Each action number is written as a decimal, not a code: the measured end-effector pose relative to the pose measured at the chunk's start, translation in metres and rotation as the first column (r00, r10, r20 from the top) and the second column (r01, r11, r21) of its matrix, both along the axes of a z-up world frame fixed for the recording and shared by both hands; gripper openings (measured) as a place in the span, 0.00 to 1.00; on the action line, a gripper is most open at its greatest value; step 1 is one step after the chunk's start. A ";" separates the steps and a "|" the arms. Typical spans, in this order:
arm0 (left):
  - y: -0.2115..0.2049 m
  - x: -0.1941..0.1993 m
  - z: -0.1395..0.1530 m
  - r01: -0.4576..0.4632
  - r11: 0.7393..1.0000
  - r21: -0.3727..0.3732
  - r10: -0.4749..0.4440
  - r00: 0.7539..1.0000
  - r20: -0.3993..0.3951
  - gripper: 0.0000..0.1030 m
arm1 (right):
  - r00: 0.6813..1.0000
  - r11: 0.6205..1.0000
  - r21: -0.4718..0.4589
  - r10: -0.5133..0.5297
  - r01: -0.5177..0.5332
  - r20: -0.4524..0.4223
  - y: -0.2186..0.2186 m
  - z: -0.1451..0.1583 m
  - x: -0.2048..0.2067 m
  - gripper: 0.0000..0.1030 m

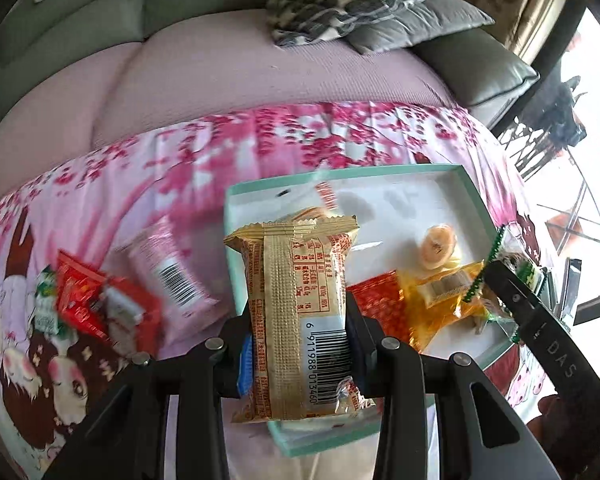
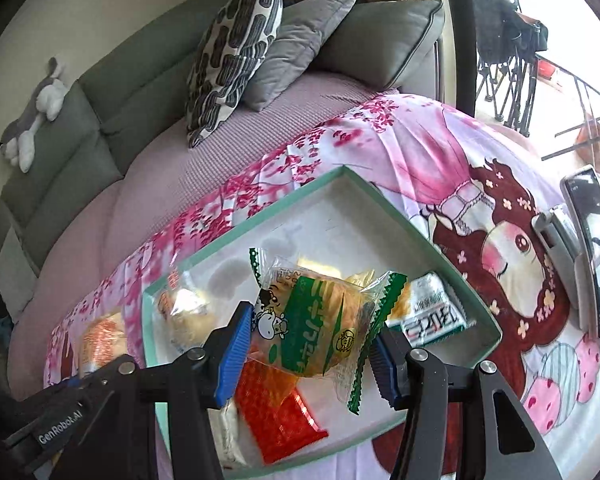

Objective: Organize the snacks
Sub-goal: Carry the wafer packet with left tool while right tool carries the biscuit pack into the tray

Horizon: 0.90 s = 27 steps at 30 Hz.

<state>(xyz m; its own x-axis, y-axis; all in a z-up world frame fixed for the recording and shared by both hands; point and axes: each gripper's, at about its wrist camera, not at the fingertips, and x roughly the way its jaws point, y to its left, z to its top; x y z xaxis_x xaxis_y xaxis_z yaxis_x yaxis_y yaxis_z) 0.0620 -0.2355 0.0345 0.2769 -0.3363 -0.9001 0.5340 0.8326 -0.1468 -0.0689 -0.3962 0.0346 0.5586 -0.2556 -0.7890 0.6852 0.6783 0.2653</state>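
We work over the teal tray point(image 2: 400, 216) on the pink printed cloth point(image 2: 440, 152), both arms loaded. The tray's far half looks bare, so we judge it best to carry each packet there rather than pile onto the orange and red wrappers point(image 2: 284, 420) near us. Our left gripper point(image 1: 300, 340) clamps the gold wafer packet point(image 1: 296, 304) above the tray's near-left edge; our right gripper point(image 2: 312, 340) pinches the green-striped bun packet point(image 2: 320, 320) over the tray's middle. Lower flat, then let go. The loose red packets point(image 1: 88, 300) on the cloth wait.
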 end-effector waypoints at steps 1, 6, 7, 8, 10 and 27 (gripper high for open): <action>-0.004 0.003 0.000 0.006 1.000 0.003 -0.006 1.000 -0.001 0.38 | 1.000 1.000 0.001 -0.005 0.005 -0.001 -0.005 -0.002 0.003 0.56; -0.038 0.020 0.005 0.028 0.999 -0.014 -0.029 0.999 -0.018 0.38 | 1.000 1.000 -0.005 -0.010 0.010 -0.010 -0.024 -0.012 0.017 0.56; -0.043 0.023 0.006 0.031 0.999 -0.009 -0.031 0.999 -0.019 0.38 | 1.000 1.000 0.001 -0.008 0.008 -0.015 -0.028 -0.016 0.020 0.56; -0.048 0.027 0.006 0.034 0.999 -0.006 -0.034 0.999 -0.018 0.38 | 1.000 1.000 0.004 -0.007 0.007 -0.016 -0.031 -0.018 0.022 0.56; -0.056 0.033 0.004 0.039 0.999 -0.008 -0.039 0.999 -0.024 0.38 | 1.000 1.000 0.000 -0.012 0.012 -0.022 -0.038 -0.022 0.025 0.56; -0.081 0.046 -0.024 -0.004 1.000 -0.013 0.003 0.998 -0.062 0.61 | 0.997 1.000 -0.006 0.006 -0.006 -0.072 -0.055 -0.041 0.039 0.65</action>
<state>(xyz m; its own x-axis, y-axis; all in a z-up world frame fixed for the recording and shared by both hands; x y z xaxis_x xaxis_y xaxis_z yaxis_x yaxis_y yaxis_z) 0.1078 -0.3165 0.0105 0.2220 -0.3469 -0.9112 0.5207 0.8323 -0.1900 -0.0300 -0.4516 -0.0061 0.5021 -0.2571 -0.8257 0.6983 0.6838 0.2117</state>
